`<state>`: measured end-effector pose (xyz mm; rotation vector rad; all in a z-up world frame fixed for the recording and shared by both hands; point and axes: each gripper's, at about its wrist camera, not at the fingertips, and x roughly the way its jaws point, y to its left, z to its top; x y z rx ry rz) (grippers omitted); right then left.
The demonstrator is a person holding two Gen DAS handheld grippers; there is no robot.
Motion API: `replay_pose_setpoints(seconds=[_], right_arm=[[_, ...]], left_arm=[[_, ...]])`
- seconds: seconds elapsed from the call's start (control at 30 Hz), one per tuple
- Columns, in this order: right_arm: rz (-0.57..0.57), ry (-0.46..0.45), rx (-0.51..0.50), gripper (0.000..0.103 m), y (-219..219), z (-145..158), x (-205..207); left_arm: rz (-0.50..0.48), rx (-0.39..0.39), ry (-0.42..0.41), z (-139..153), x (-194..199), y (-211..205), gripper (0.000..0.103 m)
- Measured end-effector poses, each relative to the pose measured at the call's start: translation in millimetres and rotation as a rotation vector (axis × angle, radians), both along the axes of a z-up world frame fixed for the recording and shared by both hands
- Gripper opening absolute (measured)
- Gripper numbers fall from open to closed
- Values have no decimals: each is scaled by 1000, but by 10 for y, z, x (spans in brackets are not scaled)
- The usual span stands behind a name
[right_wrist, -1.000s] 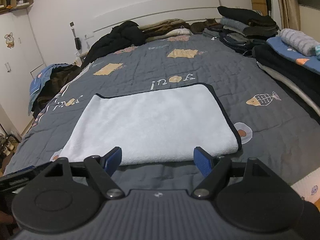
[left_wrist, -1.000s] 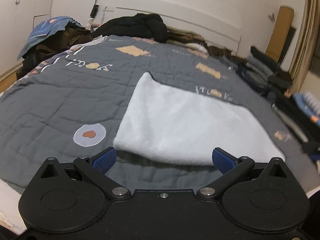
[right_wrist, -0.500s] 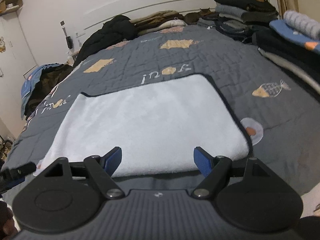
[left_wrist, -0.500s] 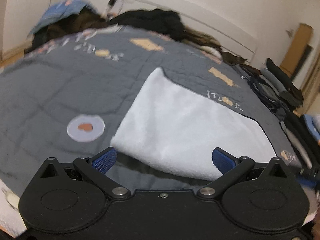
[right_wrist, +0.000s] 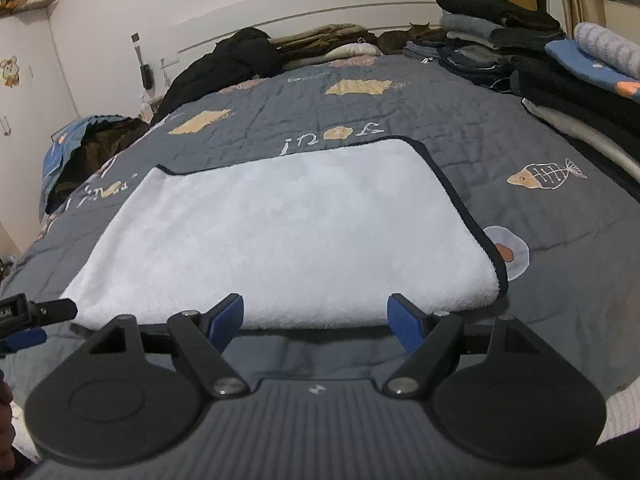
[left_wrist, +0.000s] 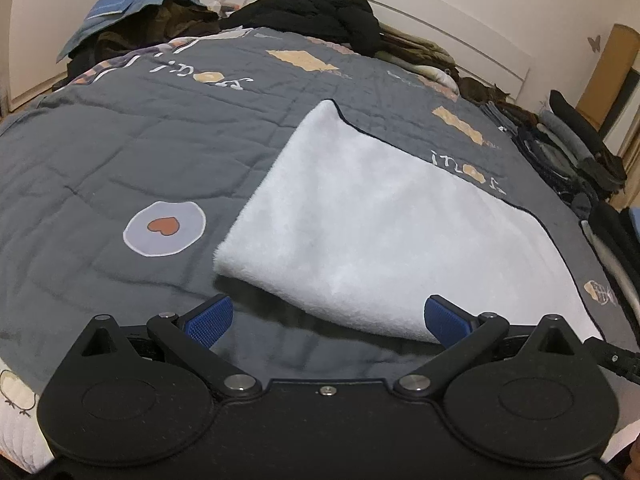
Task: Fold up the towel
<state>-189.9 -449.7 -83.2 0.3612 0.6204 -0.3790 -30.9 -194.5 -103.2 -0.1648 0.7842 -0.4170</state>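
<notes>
My left claw [left_wrist: 328, 318] and right claw [right_wrist: 316, 316] both gape wide, gripping nothing. The white towel [right_wrist: 280, 232] lies flat, already folded over, on the grey bed quilt [left_wrist: 120, 152], its near edge just ahead of my fingers.

left tongs [left_wrist: 326, 320]: black body, blue ribbed pads, silver screws | right tongs [right_wrist: 316, 318]: black, ribbed housing, blue pads

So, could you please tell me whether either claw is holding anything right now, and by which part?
Nothing is held. The left claw and right claw are both open, just short of the towel's near edge.
</notes>
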Motion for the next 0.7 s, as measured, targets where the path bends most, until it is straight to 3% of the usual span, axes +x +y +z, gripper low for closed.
replay_pose_setpoints(seconds=[0.7], right_arm=[[-18,-7,25,78,-112,139,-178]], left_arm=[[-30,26,-48,46,-101,-215,103]])
